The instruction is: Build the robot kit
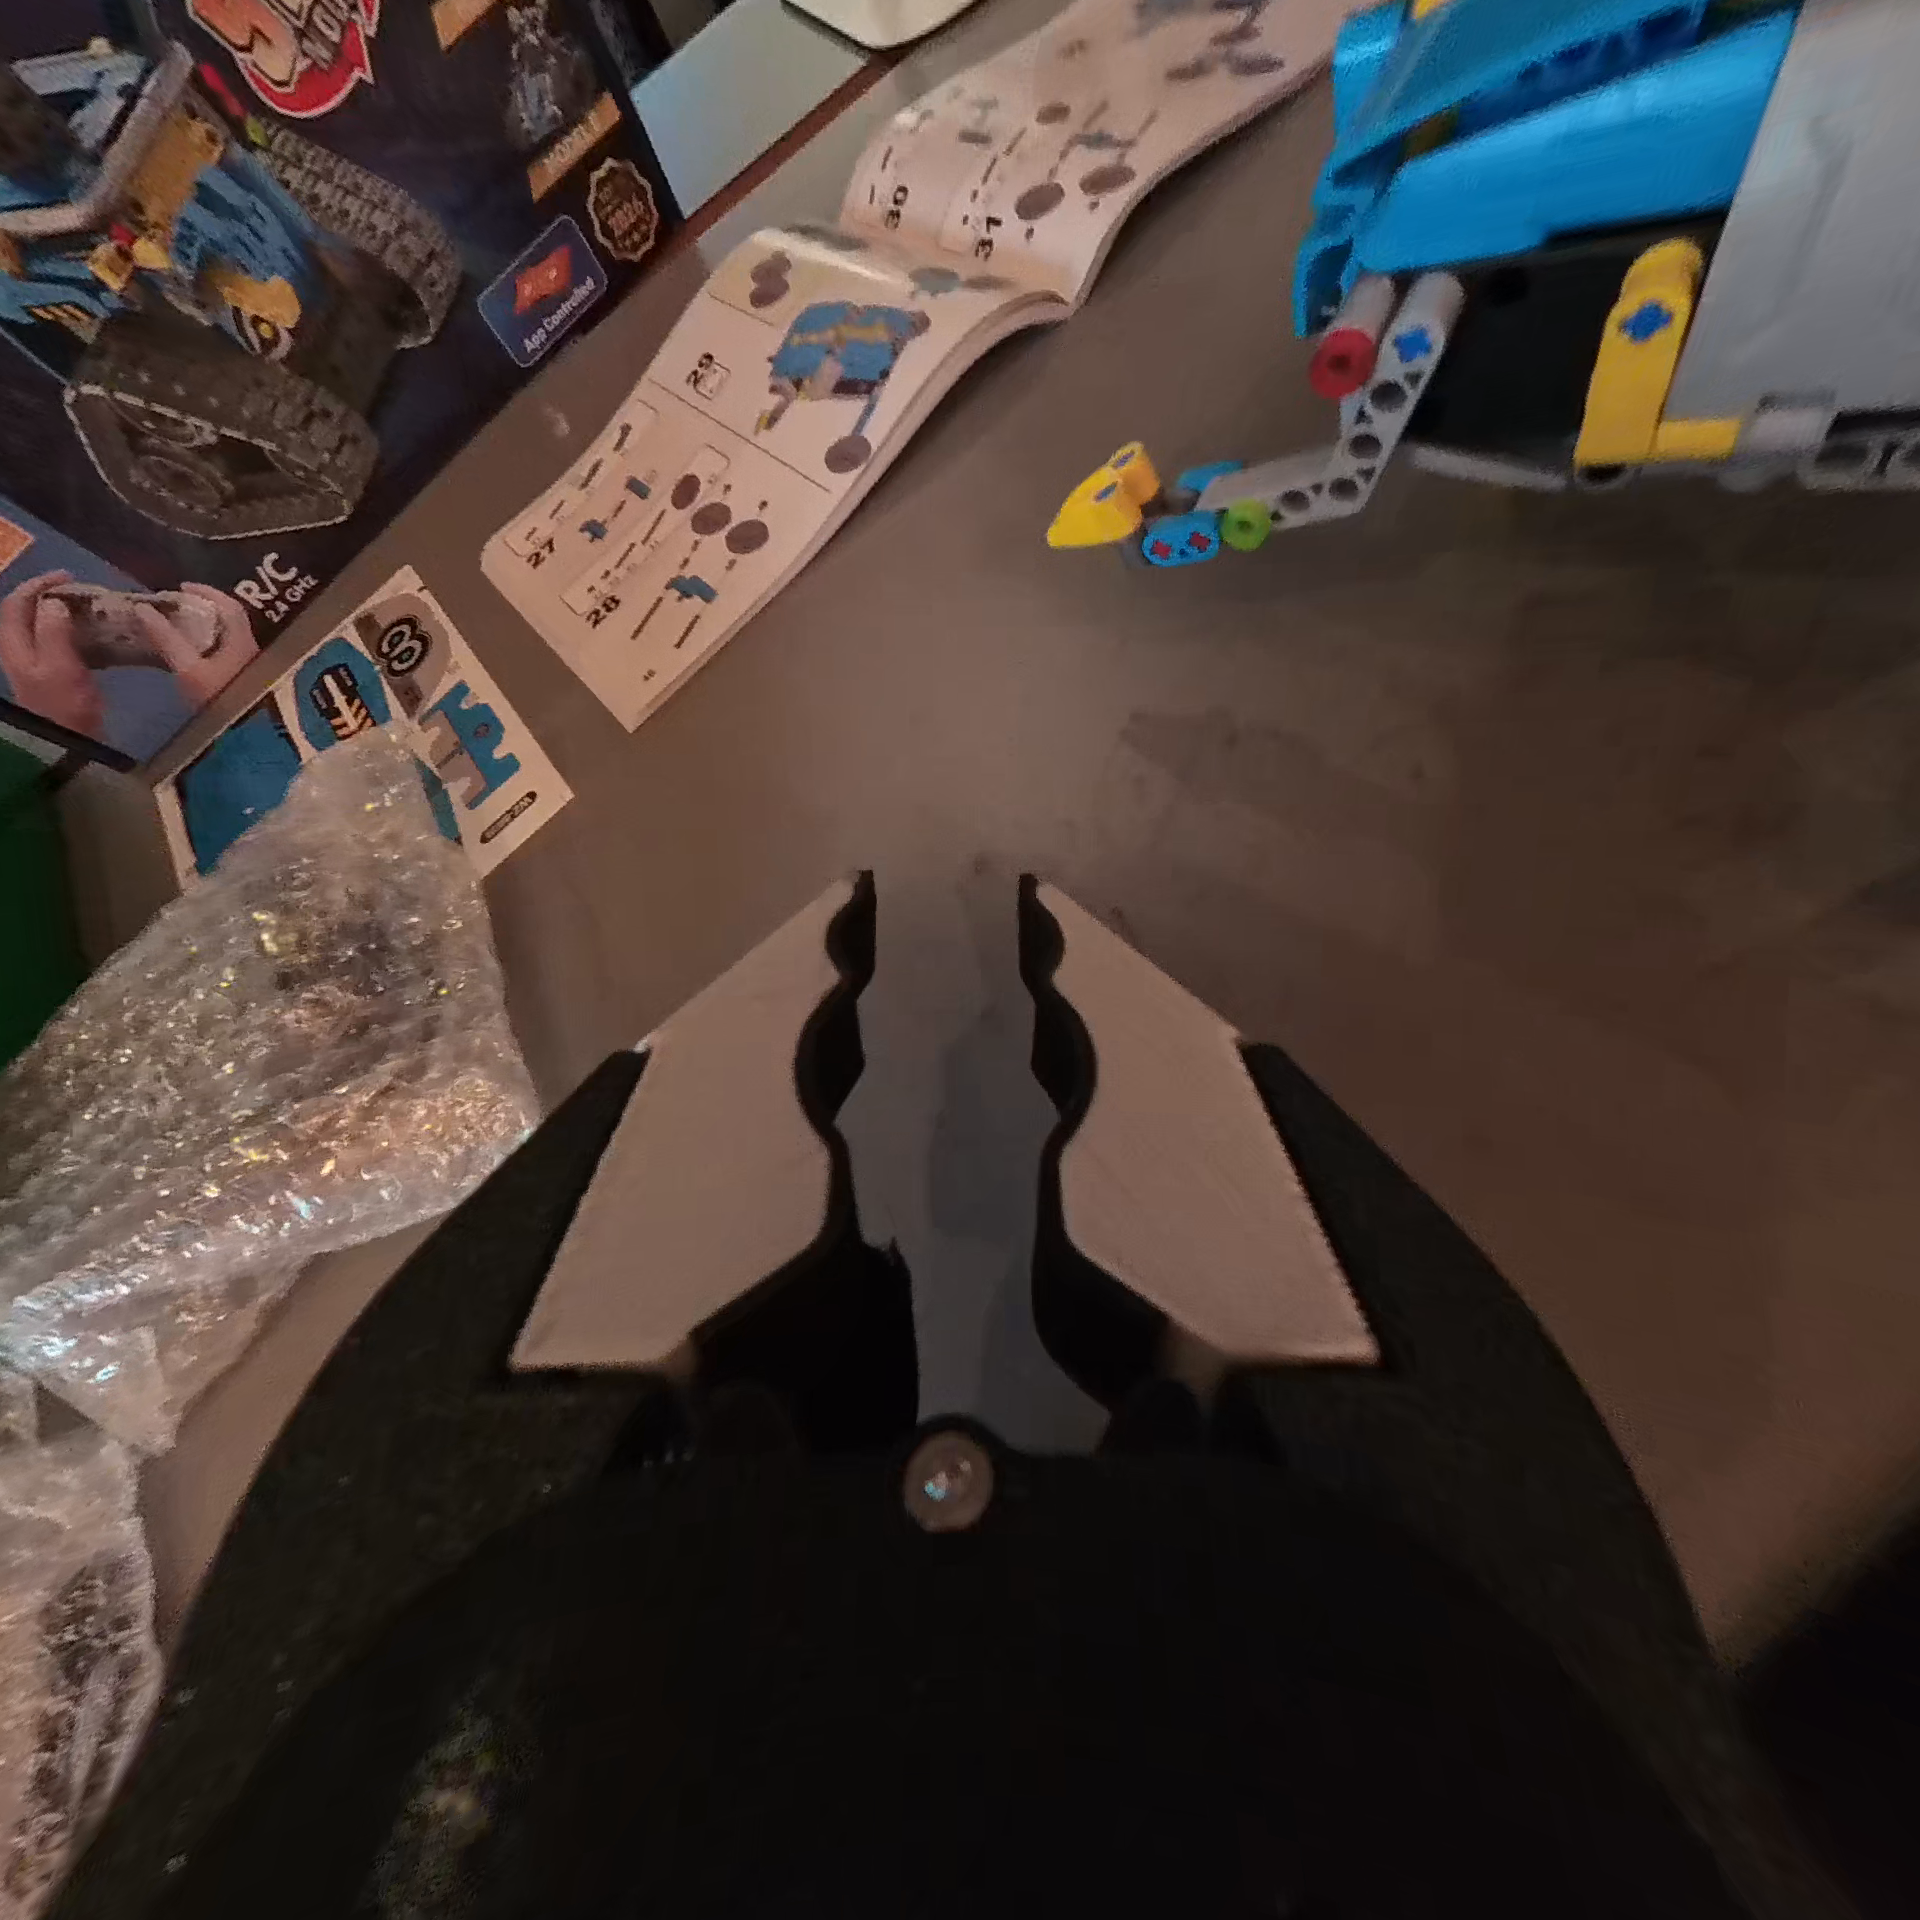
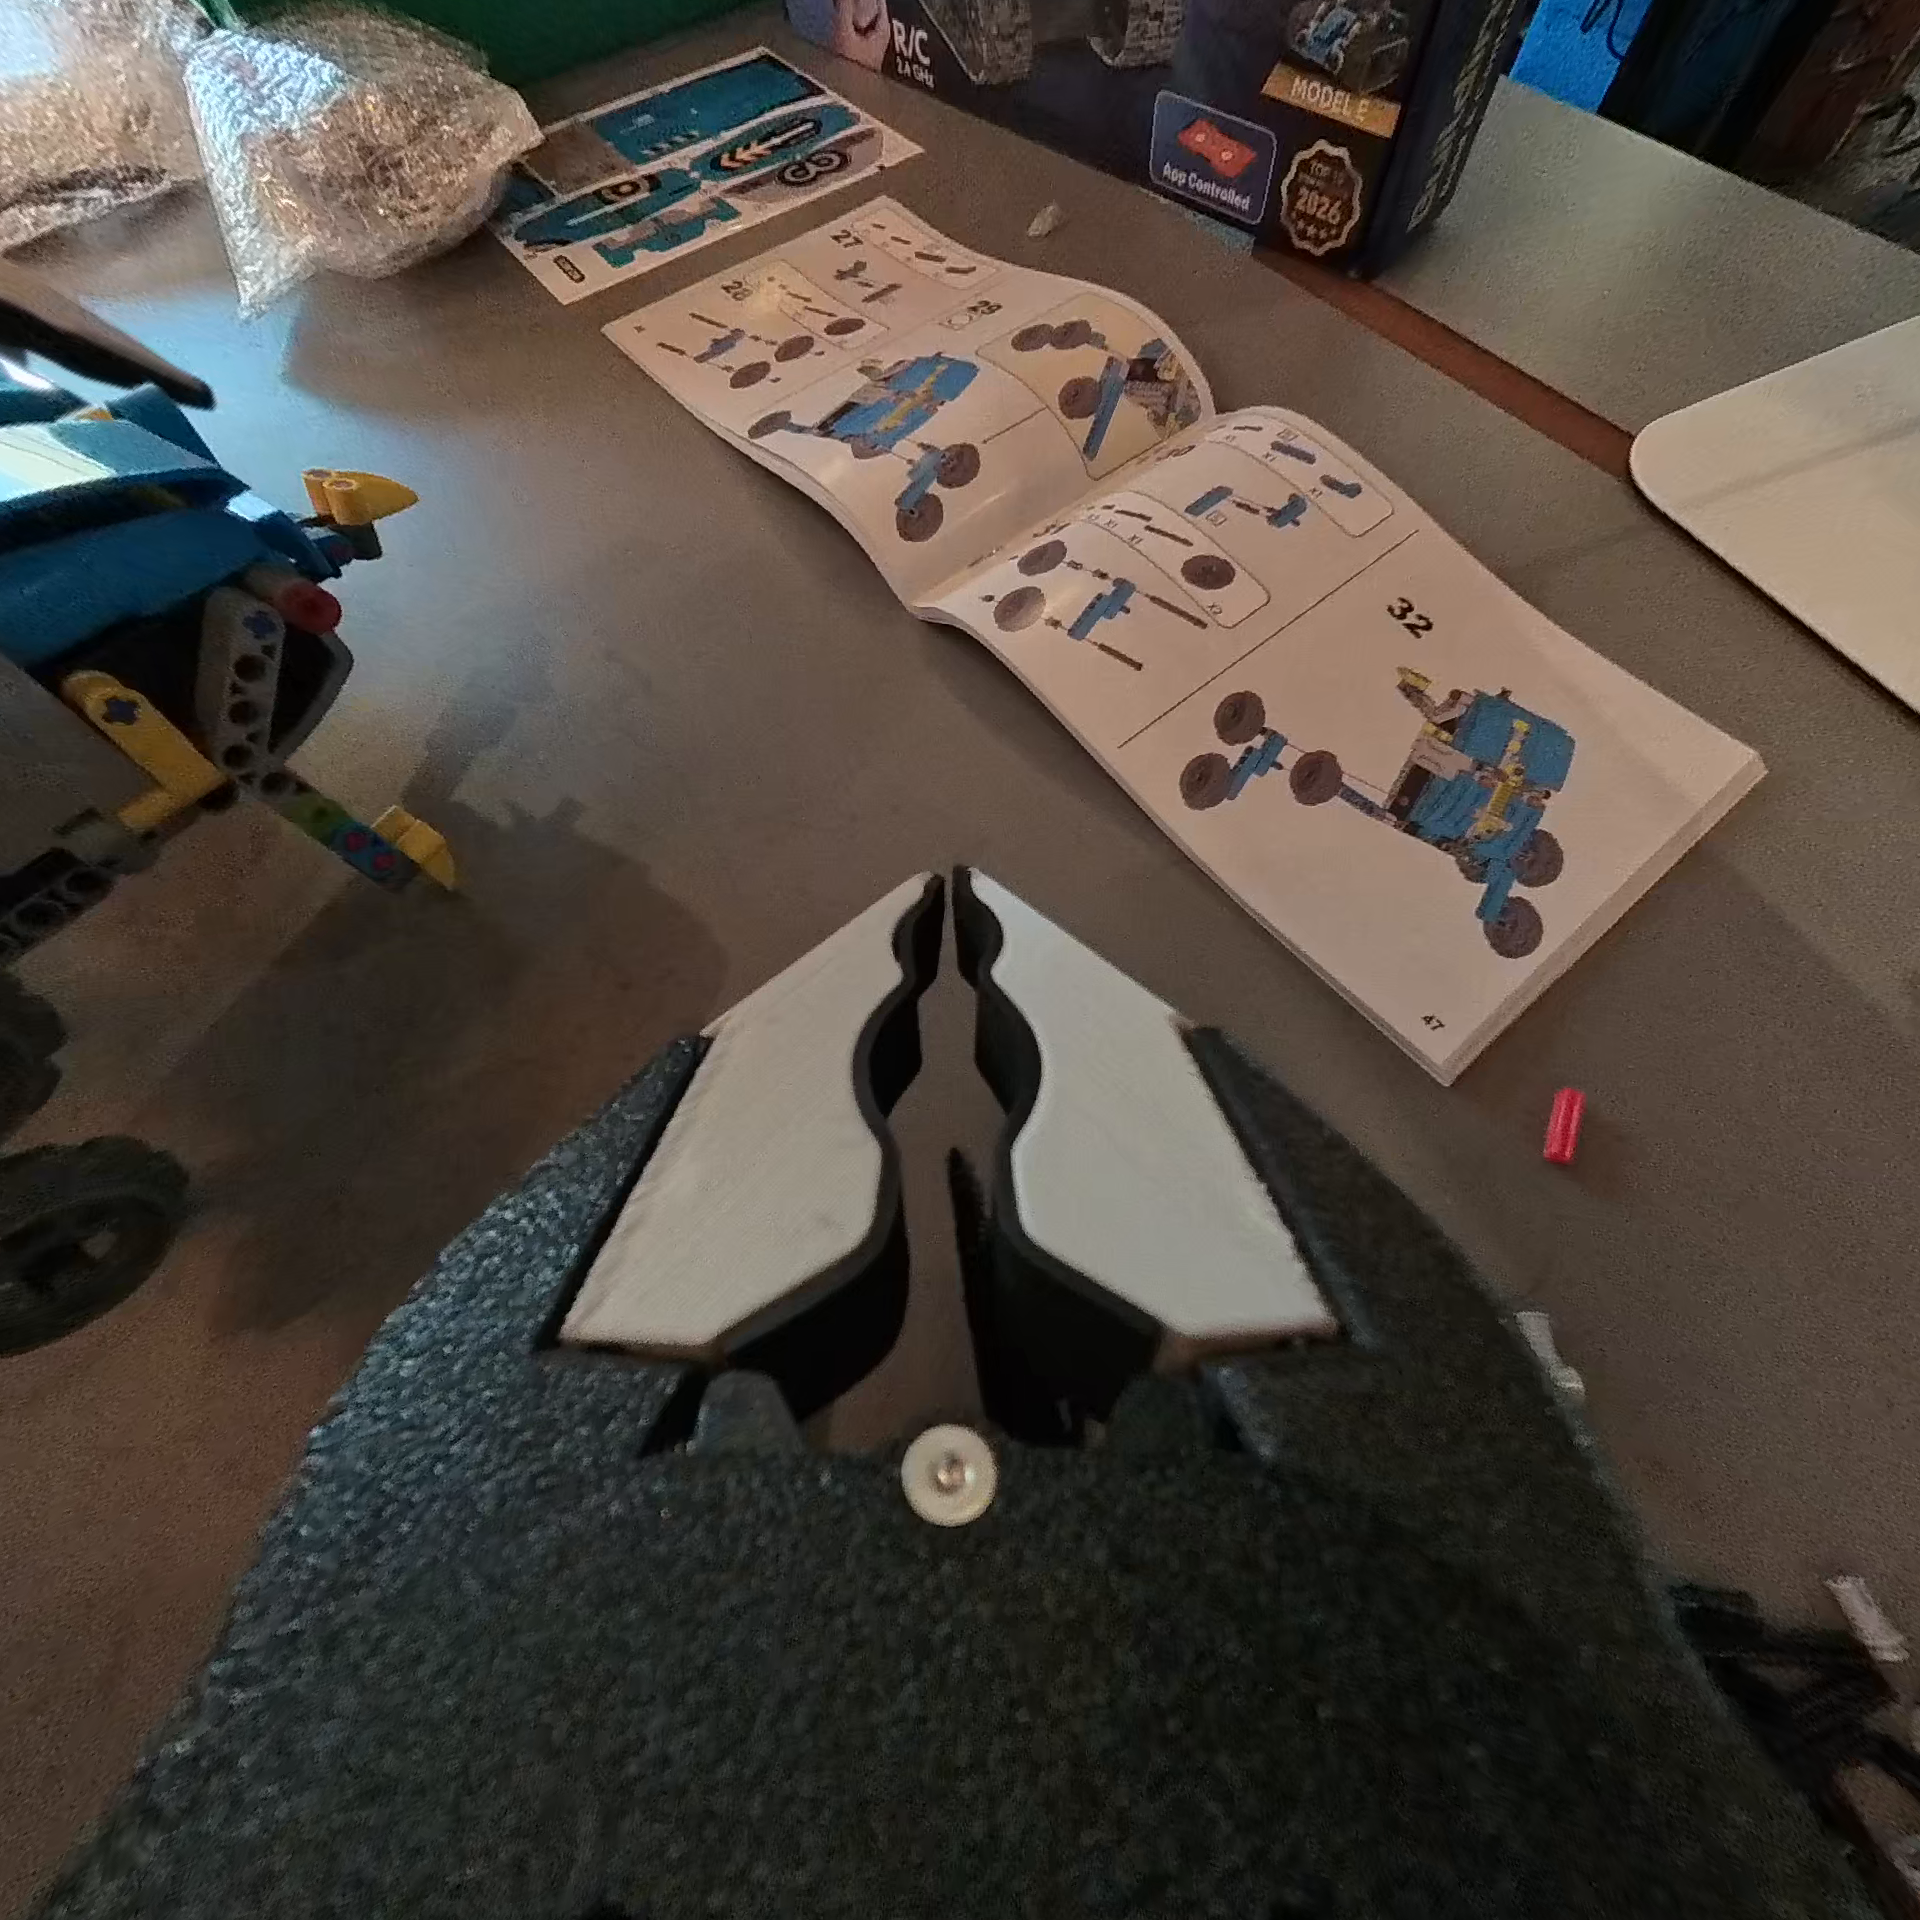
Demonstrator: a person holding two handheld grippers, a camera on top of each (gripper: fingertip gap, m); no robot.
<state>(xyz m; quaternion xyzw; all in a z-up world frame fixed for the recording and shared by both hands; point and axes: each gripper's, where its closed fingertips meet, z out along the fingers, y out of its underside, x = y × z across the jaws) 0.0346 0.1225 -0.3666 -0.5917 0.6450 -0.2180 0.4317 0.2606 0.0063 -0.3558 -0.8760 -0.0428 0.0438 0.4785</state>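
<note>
**Operator:** Left wrist view first. My left claw (image 1: 945, 883) hangs over bare grey surface (image 1: 1351, 987), its fingers apart with nothing between them. Nearest to it is the crumpled bubble wrap (image 1: 260, 1039) at nine o'clock. The brick-built blue vehicle (image 1: 1558, 187) sits at one o'clock, well apart, with a grey beam arm (image 1: 1340, 468) reaching down to a yellow wedge piece (image 1: 1101, 509).

**Partner:** And the right side?

**Operator:** My right claw (image 2: 949, 883) has its tips drawn together, nearly touching, and I see nothing gripped between them. It hovers over the surface too. The open instruction booklet (image 2: 1195, 623) lies at one o'clock, near the tips but not touching. A small red pin (image 2: 1563, 1124) lies at three o'clock, just beside the booklet's near corner. The vehicle (image 2: 125, 582) is at nine o'clock, a black tyre (image 2: 73, 1226) below it.

**Partner:** Anything farther off?

**Operator:** The sticker sheet (image 2: 707, 177) and the kit's box (image 2: 1195, 125) sit beyond the booklet, around twelve o'clock, and a white board corner (image 2: 1797, 520) at two.

**Partner:** Handling advice?

**Operator:** My judgement only: the pin is tiny, so grip it with the very tips; the vehicle's thin arm looks fragile, so hold the body.
</note>
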